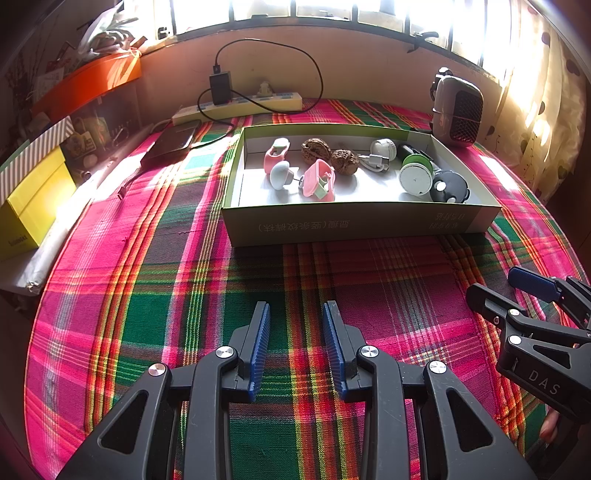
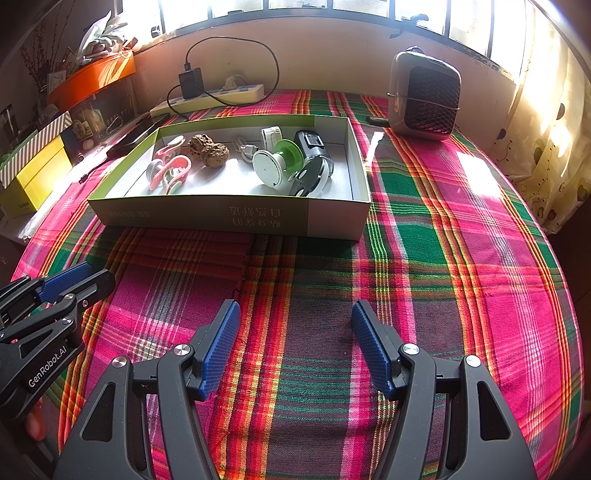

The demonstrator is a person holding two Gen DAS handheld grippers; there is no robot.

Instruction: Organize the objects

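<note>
All done: small things sit inside the box (image 1: 354, 225), cloth (image 1: 184, 280) bare
Left gripper (image 1: 297, 350): fingers apart, holding nothing
Right gripper (image 2: 295, 347): wide apart, holding nothing
Left: maybe nothing

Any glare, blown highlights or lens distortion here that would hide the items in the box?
Left wrist view: windows blown out, box contents evenly lit and readable. Right wrist view: sun patch on the cloth right of the box; fisheye bends the edges; items stay sharp.
</note>
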